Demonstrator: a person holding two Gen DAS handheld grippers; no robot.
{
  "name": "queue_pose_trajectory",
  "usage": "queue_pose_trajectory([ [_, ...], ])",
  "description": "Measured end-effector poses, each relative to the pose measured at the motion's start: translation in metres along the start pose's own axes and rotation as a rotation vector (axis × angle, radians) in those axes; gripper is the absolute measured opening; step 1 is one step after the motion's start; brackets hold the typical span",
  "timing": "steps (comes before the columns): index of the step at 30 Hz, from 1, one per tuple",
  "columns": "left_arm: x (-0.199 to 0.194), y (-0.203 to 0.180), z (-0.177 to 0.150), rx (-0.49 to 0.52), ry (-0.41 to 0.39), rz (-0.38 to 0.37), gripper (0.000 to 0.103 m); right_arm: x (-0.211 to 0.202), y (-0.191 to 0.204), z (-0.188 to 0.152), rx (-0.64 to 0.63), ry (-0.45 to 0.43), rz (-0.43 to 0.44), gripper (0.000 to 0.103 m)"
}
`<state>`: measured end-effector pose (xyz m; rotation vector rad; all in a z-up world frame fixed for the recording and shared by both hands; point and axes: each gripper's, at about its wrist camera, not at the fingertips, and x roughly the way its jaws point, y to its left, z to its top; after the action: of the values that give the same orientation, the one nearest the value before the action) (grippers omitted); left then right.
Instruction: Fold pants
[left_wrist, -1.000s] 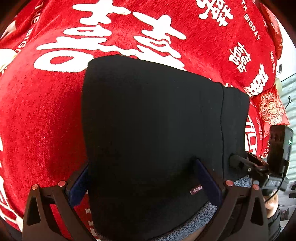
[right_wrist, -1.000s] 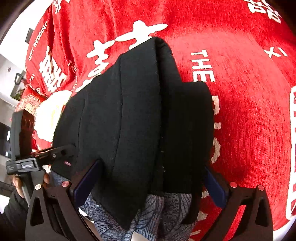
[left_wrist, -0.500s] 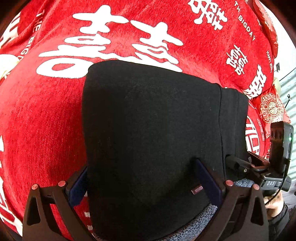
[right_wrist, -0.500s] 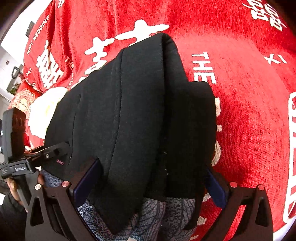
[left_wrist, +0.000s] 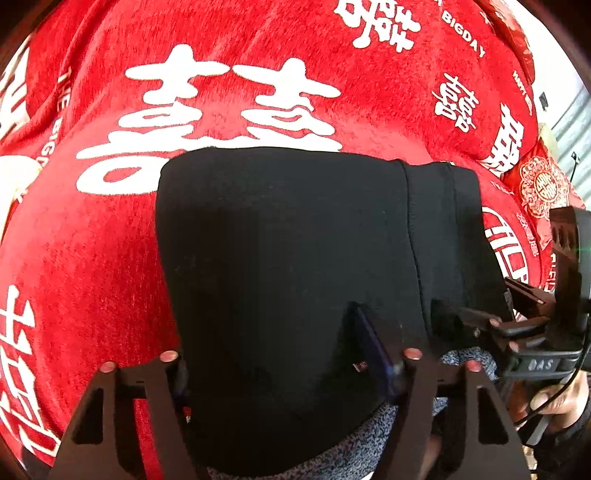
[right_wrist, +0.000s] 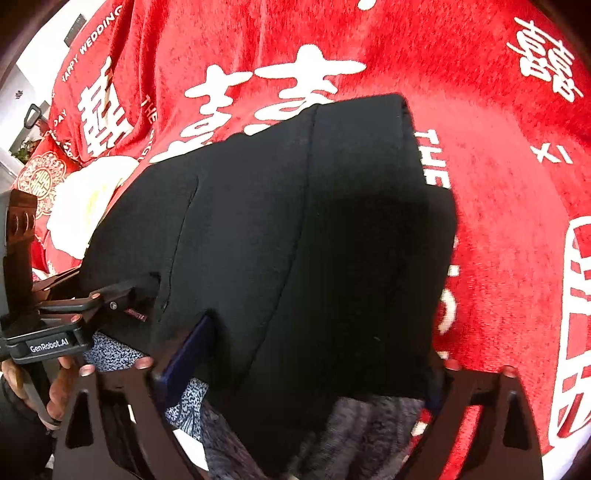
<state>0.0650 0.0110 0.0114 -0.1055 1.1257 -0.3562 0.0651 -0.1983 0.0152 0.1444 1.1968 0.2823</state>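
The black pants (left_wrist: 288, 266) lie folded in a thick stack on a red blanket (left_wrist: 92, 229) with white characters; a grey patterned lining shows at the near edge. They also fill the right wrist view (right_wrist: 295, 240). My left gripper (left_wrist: 280, 354) has its fingers closed in on the near edge of the stack, with cloth bulging between them. My right gripper (right_wrist: 314, 354) grips the same near edge further right, one blue pad (right_wrist: 188, 350) pressed against the cloth. Each gripper shows at the edge of the other's view.
The red blanket spreads around the pants on all sides. A red embroidered cushion (left_wrist: 543, 188) lies at the far right in the left wrist view, and a white cloth (right_wrist: 85, 206) lies left of the pants in the right wrist view.
Both grippers' fingers have narrowed from wide open onto the near edge of the pants. The stack now sits lower in both views and the two grippers are closer together.
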Motion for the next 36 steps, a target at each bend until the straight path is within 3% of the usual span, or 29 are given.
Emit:
queue_pose_trajectory([
  [3,-0.006,-0.004,0.001,0.023,-0.017,0.012,0.056,-0.01,0.001,0.001,-0.002,-0.026,0.001,0.067],
  [11,-0.015,-0.002,0.005,0.006,-0.017,0.0,0.048,-0.029,0.02,0.004,-0.081,-0.076,-0.007,0.048],
  [25,-0.045,-0.019,0.03,0.051,-0.074,0.018,0.047,-0.062,0.024,0.017,-0.1,-0.151,0.014,0.046],
  [36,-0.045,-0.03,0.085,0.058,-0.091,0.02,0.047,-0.08,0.014,0.068,-0.079,-0.174,-0.004,0.046],
])
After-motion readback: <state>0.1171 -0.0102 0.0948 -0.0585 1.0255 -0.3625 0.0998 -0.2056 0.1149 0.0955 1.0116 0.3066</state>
